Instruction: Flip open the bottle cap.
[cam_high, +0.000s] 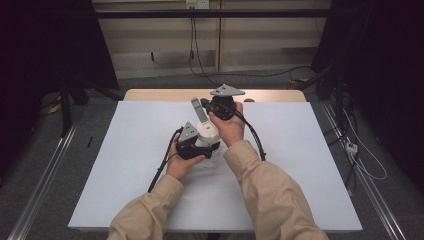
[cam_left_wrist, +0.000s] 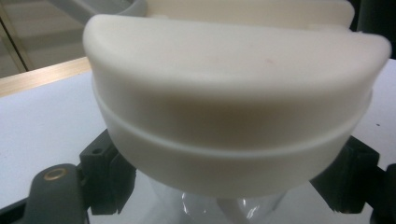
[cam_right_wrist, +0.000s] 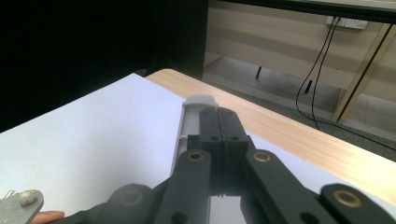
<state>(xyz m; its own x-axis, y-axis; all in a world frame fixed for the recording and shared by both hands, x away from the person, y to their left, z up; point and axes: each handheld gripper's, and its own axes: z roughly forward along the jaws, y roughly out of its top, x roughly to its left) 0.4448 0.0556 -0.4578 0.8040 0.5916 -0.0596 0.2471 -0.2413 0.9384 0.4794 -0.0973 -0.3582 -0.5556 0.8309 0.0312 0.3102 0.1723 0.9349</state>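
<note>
Light falls evenly from above on my white table sheet (cam_high: 125, 165); the room around it sinks into black. Ahead of my left gripper, the cream lid (cam_left_wrist: 233, 93) looks soft, perhaps too near to focus. My shadows are faint.

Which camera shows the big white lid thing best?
The left gripper view: the cream lid sits close up, held between the black jaws. The high view shows it small between both hands. The right gripper view shows a grey handle beside shut jaws.
</note>
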